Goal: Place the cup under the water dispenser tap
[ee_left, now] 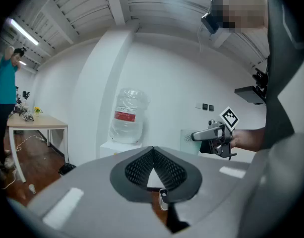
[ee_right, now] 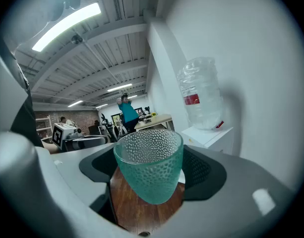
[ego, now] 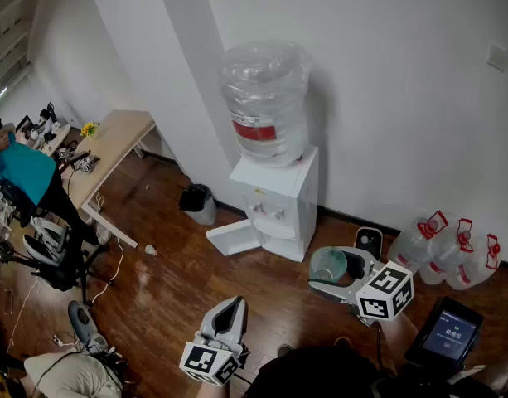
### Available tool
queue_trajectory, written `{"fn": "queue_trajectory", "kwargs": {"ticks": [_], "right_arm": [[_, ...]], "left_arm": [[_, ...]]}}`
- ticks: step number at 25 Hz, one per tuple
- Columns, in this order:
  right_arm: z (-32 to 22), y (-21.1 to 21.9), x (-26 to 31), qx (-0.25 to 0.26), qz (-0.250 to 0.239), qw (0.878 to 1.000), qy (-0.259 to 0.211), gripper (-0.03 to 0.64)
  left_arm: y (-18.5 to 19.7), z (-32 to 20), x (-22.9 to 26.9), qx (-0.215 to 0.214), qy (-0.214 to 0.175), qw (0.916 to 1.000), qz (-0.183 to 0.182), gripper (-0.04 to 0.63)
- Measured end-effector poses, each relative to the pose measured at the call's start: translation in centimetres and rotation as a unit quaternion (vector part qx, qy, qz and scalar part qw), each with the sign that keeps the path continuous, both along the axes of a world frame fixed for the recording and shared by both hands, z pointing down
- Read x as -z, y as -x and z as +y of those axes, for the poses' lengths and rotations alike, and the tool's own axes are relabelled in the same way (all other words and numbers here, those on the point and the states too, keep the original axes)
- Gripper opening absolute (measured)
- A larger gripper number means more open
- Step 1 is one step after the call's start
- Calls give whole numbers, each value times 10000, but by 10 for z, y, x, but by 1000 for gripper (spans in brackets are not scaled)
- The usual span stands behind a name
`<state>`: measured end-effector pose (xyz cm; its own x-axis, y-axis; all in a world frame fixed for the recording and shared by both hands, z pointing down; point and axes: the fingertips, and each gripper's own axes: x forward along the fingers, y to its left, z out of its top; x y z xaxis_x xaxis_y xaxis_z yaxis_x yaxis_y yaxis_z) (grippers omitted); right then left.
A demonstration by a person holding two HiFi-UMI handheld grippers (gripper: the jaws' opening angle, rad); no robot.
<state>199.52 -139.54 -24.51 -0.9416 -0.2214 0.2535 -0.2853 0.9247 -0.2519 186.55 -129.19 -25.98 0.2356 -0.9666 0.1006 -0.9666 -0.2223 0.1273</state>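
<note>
While the right gripper (ego: 326,269) clasps the cup (ee_right: 149,168), the tap (ego: 268,213) lies far-left; the left gripper (ee_left: 154,171) sits clenched, empty.

Wooden floor (ego: 187,288): white water dispenser (ego: 278,201) standing against the wall; black bin (ego: 197,202) just beside it; three water bottles (ego: 452,259) at right; pale desk (ego: 113,143) at left.

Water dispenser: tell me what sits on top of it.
A big clear water bottle with a red label stands on the white water dispenser. Its neck is sunk into the dispenser's top and cannot be seen.
</note>
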Motion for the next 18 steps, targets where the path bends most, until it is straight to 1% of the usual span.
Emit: {"fn": "queue_trajectory", "kwargs": {"ticks": [11, 14, 18], "right_arm": [[11, 80, -12, -94, 68, 9999, -72, 391], [15, 101, -18, -46, 151, 9998, -80, 391], [9, 120, -29, -30, 267, 9996, -35, 391]], "left_arm": [[72, 12, -4, -290, -41, 9996, 47, 5], [90, 8, -11, -294, 0, 9996, 49, 5], [107, -2, -16, -280, -28, 9994, 177, 5]]}}
